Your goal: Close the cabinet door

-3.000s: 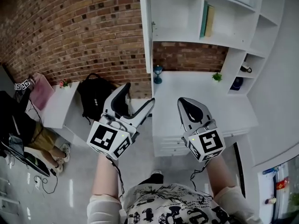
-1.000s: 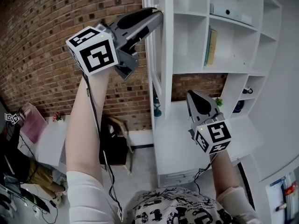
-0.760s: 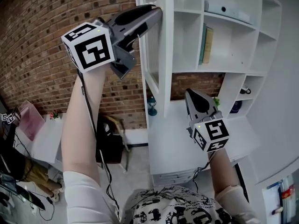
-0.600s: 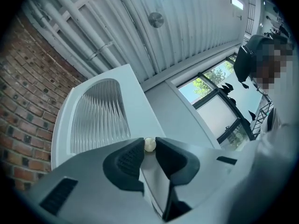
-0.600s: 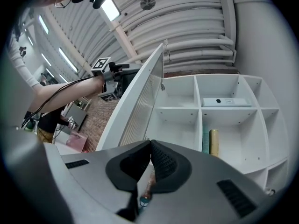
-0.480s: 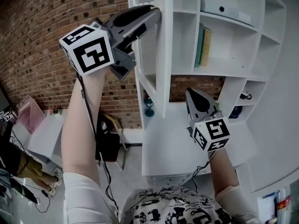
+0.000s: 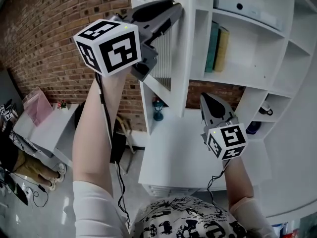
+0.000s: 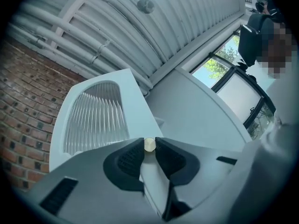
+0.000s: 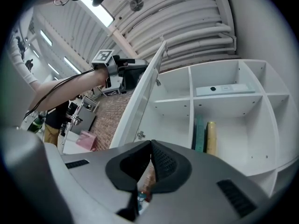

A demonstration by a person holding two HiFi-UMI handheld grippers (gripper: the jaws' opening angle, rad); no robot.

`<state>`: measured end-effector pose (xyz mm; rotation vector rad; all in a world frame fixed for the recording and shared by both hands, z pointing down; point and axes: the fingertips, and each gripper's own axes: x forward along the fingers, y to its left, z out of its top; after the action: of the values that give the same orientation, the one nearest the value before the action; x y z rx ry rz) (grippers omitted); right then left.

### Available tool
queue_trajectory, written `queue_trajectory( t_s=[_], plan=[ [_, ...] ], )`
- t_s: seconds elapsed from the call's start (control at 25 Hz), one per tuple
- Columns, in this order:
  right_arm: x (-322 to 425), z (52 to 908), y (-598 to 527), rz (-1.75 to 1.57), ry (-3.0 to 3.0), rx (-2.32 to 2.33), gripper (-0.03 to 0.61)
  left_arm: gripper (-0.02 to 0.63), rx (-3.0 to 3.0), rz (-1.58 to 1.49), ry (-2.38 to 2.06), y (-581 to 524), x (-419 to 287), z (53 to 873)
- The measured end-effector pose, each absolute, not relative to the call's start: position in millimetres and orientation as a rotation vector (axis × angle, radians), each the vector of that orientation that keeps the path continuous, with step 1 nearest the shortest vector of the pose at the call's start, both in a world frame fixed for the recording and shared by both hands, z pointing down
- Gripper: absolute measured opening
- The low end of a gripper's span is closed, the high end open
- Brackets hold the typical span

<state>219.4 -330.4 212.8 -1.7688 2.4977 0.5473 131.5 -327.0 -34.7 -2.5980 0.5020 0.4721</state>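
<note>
The white cabinet door [image 7: 182, 58], with a ribbed glass panel [image 7: 161, 53], stands half open in front of the white shelf cabinet [image 7: 204, 38]. My left gripper [image 7: 174, 8] is raised high and shut on the door's small brass knob [image 8: 149, 144], which sits between its fingertips. In the right gripper view the door [image 9: 140, 97] shows edge-on, with the left gripper [image 9: 133, 73] at its outer edge. My right gripper [image 7: 208, 99] hangs lower, over the desk, jaws shut and empty; its tips [image 9: 150, 144] meet.
Two upright books [image 7: 218, 47] and a flat white box [image 7: 245, 6] sit on the cabinet shelves. A white desk [image 7: 168, 155] below holds a small blue lantern [image 7: 157, 110]. A brick wall [image 7: 54, 38] is at left, where a seated person's legs [image 7: 32, 165] show.
The left gripper, still on the knob, has swung the door to the right, toward the cabinet. The right gripper has kept its low place in the view, jaws shut.
</note>
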Motion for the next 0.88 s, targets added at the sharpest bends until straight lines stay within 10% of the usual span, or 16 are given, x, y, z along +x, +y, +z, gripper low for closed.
queue_trajectory(
  t_s=[0.88],
  plan=[
    [322, 200, -370, 0.549, 2.503, -1.735, 0.015, 0.084, -2.381, 0.271, 0.975, -404, 243, -37]
  ],
)
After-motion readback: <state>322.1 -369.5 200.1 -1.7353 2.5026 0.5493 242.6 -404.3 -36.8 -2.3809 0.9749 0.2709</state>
